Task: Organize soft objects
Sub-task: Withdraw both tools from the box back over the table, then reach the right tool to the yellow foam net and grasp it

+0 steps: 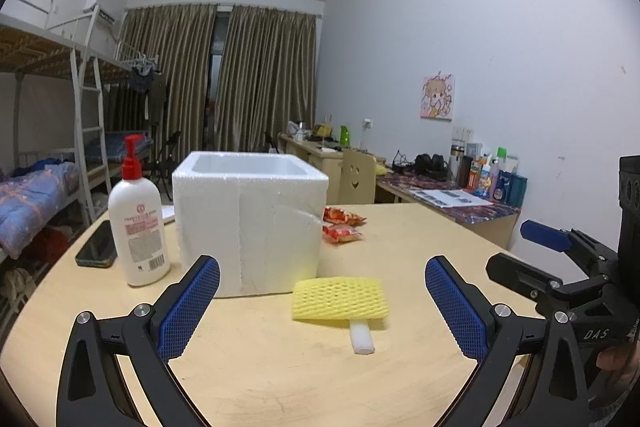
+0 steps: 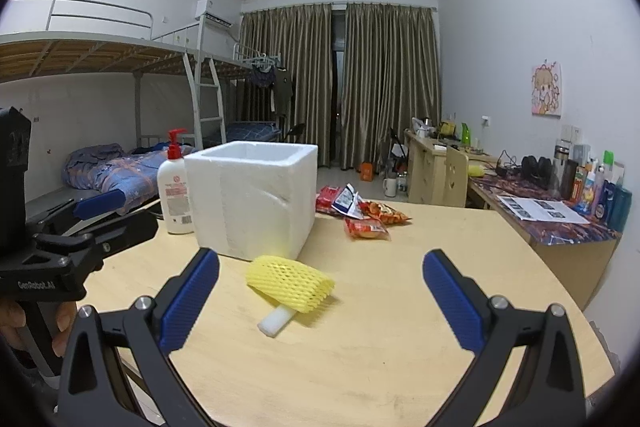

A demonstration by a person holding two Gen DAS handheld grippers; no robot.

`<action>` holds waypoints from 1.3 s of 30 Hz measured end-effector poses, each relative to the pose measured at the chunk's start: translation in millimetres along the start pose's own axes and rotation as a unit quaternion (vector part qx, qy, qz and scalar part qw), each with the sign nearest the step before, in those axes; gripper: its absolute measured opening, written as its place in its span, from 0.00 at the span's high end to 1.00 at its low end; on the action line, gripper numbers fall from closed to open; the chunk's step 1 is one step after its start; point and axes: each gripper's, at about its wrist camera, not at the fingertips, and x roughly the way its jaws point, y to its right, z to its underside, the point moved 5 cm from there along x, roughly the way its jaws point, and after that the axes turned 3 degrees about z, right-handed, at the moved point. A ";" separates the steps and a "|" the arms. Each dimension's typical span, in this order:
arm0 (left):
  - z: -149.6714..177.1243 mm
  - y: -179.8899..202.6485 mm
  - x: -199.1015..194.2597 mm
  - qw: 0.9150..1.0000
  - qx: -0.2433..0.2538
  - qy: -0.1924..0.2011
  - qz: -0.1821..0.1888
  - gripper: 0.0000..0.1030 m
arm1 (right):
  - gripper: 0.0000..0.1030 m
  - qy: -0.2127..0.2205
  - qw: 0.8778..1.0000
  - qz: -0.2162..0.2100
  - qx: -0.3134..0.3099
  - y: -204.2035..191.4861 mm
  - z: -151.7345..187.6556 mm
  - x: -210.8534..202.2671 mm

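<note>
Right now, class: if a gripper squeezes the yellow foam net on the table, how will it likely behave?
The yellow foam net probably collapses easily: it is an open-mesh sleeve. It likely weighs little. The white foam stick protruding from under it may slip free.

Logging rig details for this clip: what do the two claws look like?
Both match: the left claw and right claw have black angular frames with silver pivot bolts and blue cross-hatched pads. White lettering reads "DAS" on the right body and "GenRobot.AI" on the left. No cables or sleeves show.
</note>
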 end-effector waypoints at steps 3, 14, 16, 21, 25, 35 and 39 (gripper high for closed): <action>4.2 -3.3 10.8 1.000 -0.002 -0.012 -0.001 0.00 | 0.00 -0.008 1.000 -0.002 0.008 2.8 1.8 7.1; 27.3 -20.0 53.6 0.998 -0.015 -0.064 0.003 0.00 | 0.00 -0.041 0.999 0.000 0.011 7.2 7.7 33.6; 31.2 -21.3 60.3 0.997 -0.014 -0.072 0.006 0.00 | 0.00 -0.047 0.999 0.000 0.010 8.0 10.2 36.7; 33.5 -22.3 72.6 0.997 -0.009 -0.080 0.013 0.00 | 0.00 -0.064 0.998 0.003 0.007 9.3 17.2 44.0; 33.8 -20.5 81.7 0.996 -0.008 -0.087 0.030 0.00 | 0.00 -0.075 0.997 -0.001 0.016 13.5 20.3 48.9; 52.2 -27.0 113.3 0.988 -0.037 -0.141 0.048 0.00 | 0.00 -0.130 0.991 -0.021 0.033 26.3 30.0 73.8; 56.9 -33.2 123.6 0.983 -0.064 -0.159 0.063 0.00 | 0.00 -0.149 0.988 -0.043 0.003 13.8 32.5 83.6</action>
